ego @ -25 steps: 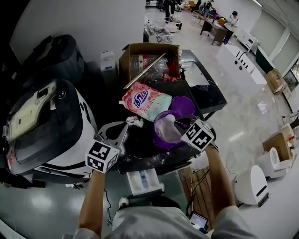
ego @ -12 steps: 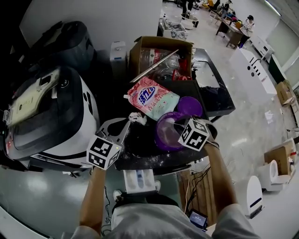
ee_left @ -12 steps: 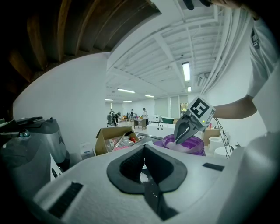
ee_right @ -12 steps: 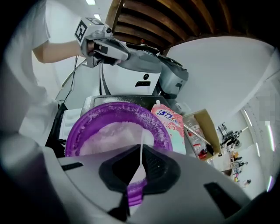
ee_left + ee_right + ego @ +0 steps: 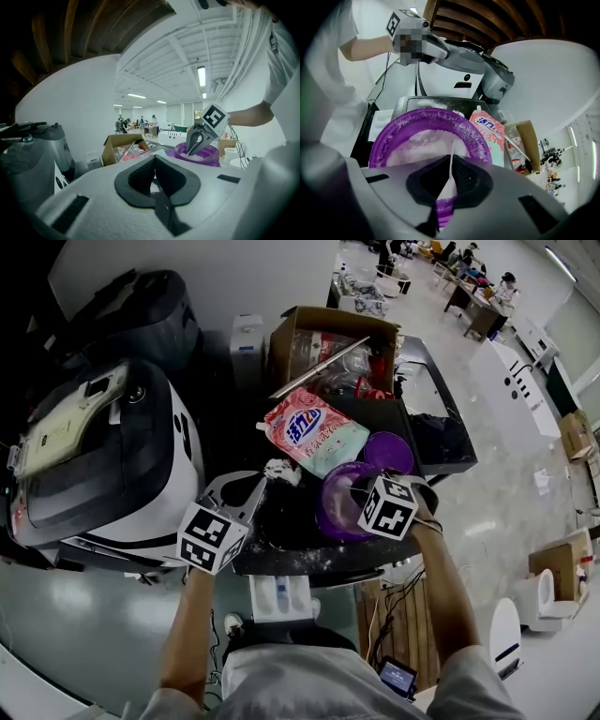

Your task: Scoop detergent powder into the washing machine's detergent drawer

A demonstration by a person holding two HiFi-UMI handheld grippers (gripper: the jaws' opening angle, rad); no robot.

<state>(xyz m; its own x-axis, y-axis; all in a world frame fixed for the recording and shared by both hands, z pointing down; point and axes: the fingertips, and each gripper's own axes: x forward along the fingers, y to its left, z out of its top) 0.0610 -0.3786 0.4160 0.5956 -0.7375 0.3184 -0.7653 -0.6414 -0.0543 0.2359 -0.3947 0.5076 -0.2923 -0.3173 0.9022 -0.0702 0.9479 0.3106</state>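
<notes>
Movement since the earlier frame was slight: the right gripper (image 5: 193, 151) had stayed at the purple bowl (image 5: 328, 514), jaws clamped on what appeared to be a thin white scoop handle (image 5: 451, 157). We judged scooping under way and transfer outstanding. White powder (image 5: 417, 145) filled the bowl and dusted its rim. The drawer (image 5: 279, 596) stood open, nearest us. The left gripper (image 5: 154, 157) was closed, empty.

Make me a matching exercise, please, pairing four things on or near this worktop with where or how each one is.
1 purple bowl
2 detergent bag
3 detergent drawer
4 cardboard box

A sticking out under the dark worktop's near edge
B open, at the far end
C holding white powder
D lying flat between box and bowl

Pairs: 1-C, 2-D, 3-A, 4-B
</notes>
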